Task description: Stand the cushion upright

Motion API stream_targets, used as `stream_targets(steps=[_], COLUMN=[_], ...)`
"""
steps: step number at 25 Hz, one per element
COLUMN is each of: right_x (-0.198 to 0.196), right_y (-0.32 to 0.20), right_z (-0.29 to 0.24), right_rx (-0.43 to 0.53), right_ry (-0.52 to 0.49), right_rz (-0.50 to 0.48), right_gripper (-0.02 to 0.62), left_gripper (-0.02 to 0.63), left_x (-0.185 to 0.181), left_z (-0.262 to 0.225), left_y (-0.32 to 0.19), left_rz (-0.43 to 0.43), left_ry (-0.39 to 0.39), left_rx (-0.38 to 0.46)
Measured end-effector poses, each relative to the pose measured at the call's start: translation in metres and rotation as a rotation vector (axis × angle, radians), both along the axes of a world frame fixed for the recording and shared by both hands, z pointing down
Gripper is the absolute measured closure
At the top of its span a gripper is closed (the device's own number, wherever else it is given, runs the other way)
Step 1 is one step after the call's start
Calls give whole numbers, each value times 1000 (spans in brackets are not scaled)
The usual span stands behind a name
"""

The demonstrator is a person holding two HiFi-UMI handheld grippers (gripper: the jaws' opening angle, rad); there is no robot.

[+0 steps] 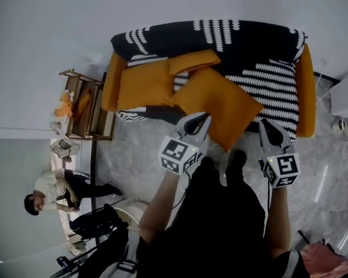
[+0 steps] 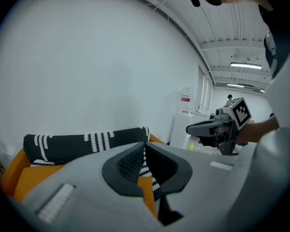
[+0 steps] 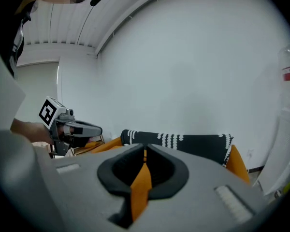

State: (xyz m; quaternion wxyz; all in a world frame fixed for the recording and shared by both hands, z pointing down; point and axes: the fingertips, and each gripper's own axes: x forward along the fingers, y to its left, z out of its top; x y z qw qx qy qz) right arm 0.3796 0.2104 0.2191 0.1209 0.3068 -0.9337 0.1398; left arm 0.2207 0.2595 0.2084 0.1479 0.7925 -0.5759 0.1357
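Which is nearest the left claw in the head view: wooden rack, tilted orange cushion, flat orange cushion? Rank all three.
1. Tilted orange cushion, just ahead of the left claw.
2. Flat orange cushion, left end of the sofa.
3. Wooden rack, left of the sofa.

Your grey jaws hide nearly all of the cushion point(image 3: 140, 185) and much of the sofa point(image 3: 183, 141) in both gripper views, and a pink thing point(image 1: 327, 260) is cut off

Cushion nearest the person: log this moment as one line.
cushion: lying on sofa seat, not upright | left gripper: shut, empty, near its front edge | right gripper: shut, empty, beside its right corner
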Motion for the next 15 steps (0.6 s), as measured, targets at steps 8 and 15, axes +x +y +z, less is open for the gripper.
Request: stream_targets(steps=[8,15], right_x=[-26,-58], right_y=[3,3], right_z=[41,74], right_rx=[-90,-156], right_ry=[51,113], right_rz=[-19,43], right_gripper=[560,519], left_gripper=[590,533], left_x=[-48,-105], left_z=[34,61], left_y=[-2,-27], left_rz=[-36,4], left_ry=[3,11], left_rx=[-81,-133])
